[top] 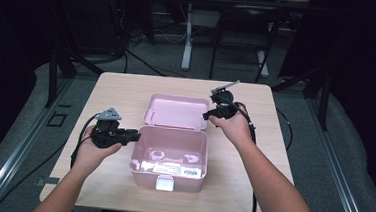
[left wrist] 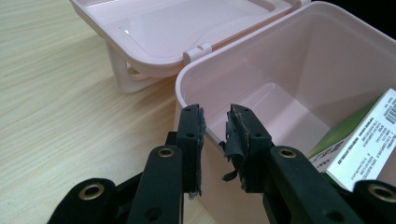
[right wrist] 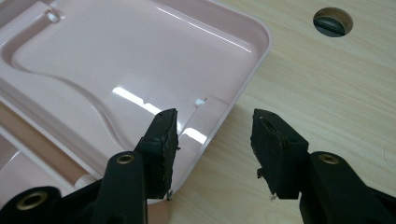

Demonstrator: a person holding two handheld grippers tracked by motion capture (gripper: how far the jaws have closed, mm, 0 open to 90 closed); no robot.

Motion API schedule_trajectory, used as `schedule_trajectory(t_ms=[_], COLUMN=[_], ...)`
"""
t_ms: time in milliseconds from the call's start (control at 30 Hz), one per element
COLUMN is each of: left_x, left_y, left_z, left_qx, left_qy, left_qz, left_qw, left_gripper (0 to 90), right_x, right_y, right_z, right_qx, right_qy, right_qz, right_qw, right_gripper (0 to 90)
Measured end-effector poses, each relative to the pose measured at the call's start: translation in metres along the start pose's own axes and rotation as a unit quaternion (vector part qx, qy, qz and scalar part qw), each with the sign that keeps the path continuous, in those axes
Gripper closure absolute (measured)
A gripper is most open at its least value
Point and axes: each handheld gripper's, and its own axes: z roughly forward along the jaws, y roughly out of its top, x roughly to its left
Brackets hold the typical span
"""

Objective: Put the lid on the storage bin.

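A pink plastic box [top: 143,175] stands open on the wooden table, its lid [top: 175,111] laid back flat behind it. In the high view my left gripper [top: 136,135] is at the box's left wall. The left gripper view shows that gripper [left wrist: 215,116] with the rim of the box wall [left wrist: 289,65] between its jaws, and a small gap still shows at the pads. My right gripper [top: 206,116] sits at the lid's right edge. Its jaws [right wrist: 215,126] stand open astride the lid's rim, one pad over the lid [right wrist: 116,60] and the other over the table.
A white and green carton [left wrist: 369,140] with a barcode lies inside the box, also seen as a label [top: 176,169] from above. A white latch [top: 165,183] sits on the box's front. A round hole [right wrist: 332,21] is in the tabletop near the lid. Bare table [top: 112,88] surrounds the box.
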Motion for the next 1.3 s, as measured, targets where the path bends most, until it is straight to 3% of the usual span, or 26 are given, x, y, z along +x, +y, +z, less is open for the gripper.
schedule_trajectory(t_ms=[667,1300], left_x=[0.000,0.000], left_y=[-0.001,0.000], left_z=[0.000,-0.001], left_qx=[0.000,0.001], left_qy=[-0.002,-0.001], left_qz=[-0.003,-0.001], left_qw=[1.0000,1.0000], left_gripper=[75.0,75.2], right_x=[-0.010,-0.015], right_y=[0.011,0.018], right_z=[0.023,0.041], right_qx=[-0.009,-0.011], right_qy=[-0.023,-0.042], right_qz=[0.052,0.078], right_qw=[0.9983,0.9960], right_gripper=[51.9,55.2])
